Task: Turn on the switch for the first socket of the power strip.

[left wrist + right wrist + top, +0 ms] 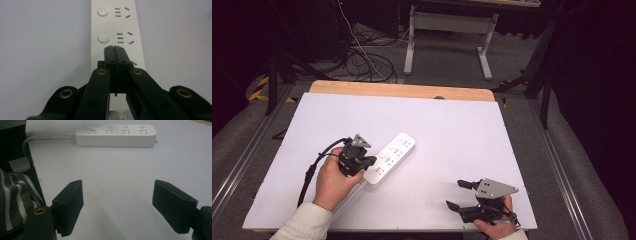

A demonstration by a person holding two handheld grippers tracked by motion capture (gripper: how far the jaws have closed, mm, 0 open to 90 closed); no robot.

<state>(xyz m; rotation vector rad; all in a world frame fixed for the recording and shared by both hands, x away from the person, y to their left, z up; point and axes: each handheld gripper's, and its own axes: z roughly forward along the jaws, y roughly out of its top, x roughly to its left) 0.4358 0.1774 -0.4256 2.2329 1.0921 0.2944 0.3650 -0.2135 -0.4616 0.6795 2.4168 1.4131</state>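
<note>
On the white counter (452, 125), the left hand-held gripper (115, 53), jaws pressed together and empty, bears on the near end of a power strip (390, 158), seemingly switching it, while the right hand-held gripper (462, 195) waits wide open.

— What lies on the table (452, 125)?
— A white power strip (390, 158), set at a slant toward the left part of the near edge.
— And the grippers?
— The left gripper (368, 163) rests against the strip's near end. The right gripper (457, 194), jaws apart, sits near the near right corner, well apart from the strip.
</note>
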